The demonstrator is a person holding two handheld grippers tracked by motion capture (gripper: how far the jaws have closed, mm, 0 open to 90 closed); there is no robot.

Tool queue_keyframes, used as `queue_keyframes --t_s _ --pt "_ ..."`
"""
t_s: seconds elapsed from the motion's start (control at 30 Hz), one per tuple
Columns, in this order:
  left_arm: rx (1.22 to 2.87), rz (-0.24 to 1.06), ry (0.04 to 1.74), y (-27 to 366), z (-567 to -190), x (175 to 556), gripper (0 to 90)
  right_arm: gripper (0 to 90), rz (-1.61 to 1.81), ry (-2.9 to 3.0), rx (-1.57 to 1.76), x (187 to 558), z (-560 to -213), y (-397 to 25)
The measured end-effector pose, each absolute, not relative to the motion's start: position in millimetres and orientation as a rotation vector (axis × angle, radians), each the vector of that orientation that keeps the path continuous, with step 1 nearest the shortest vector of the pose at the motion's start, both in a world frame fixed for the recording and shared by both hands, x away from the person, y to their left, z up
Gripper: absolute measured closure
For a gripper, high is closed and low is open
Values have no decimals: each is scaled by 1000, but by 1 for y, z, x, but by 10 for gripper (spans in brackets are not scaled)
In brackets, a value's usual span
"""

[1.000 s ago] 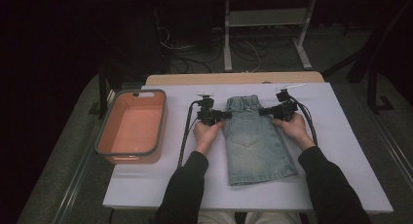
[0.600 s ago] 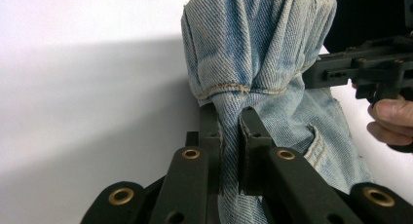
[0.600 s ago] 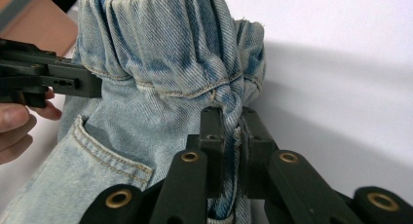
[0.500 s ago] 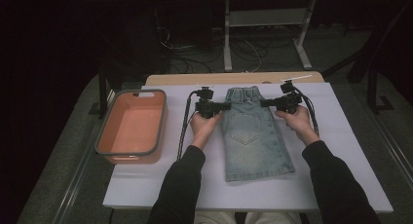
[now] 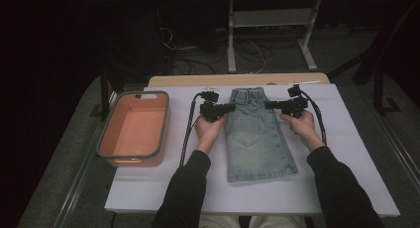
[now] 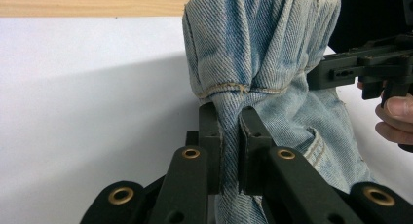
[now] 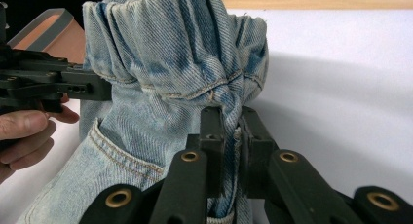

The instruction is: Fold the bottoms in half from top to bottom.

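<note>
A light blue denim skirt [image 5: 257, 139] lies on the white table [image 5: 346, 153], elastic waistband [image 5: 246, 95] at the far end and hem toward the person. My left gripper [image 5: 232, 107] is shut on the skirt's left edge just below the waistband; in the left gripper view the denim [image 6: 253, 53] bunches between the two black jaws [image 6: 230, 131]. My right gripper [image 5: 267, 105] is shut on the right edge at the same height, with the cloth [image 7: 180, 53] pinched between its jaws [image 7: 232, 129]. The waist end is lifted and gathered between the two grippers.
An orange bin [image 5: 132, 129] with a grey rim stands on the table's left part, nothing in it. A wooden strip [image 5: 237, 80] runs along the table's far edge. Behind it lie cables and a white metal frame [image 5: 267, 25] on a dark floor.
Both grippers have moved away from the person toward the far edge, dragging the skirt with them. The skirt now lies farther up the table and more stretched out.
</note>
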State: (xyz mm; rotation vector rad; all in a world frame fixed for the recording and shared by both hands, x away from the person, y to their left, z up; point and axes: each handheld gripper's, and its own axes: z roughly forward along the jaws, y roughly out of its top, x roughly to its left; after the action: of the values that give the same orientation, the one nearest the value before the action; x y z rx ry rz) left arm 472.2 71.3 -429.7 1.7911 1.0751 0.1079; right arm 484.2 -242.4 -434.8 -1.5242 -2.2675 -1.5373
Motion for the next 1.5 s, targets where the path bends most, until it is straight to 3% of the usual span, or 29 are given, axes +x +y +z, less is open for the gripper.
queue_keyframes --t_s 0.4,1.5 --pt "1787 193 984 70 -424 455 834 818 -1604 -2261 -1467 465 -430 -248" --pt "1823 160 791 81 -414 414 866 817 -1613 -2309 -1379 417 -417 -250"
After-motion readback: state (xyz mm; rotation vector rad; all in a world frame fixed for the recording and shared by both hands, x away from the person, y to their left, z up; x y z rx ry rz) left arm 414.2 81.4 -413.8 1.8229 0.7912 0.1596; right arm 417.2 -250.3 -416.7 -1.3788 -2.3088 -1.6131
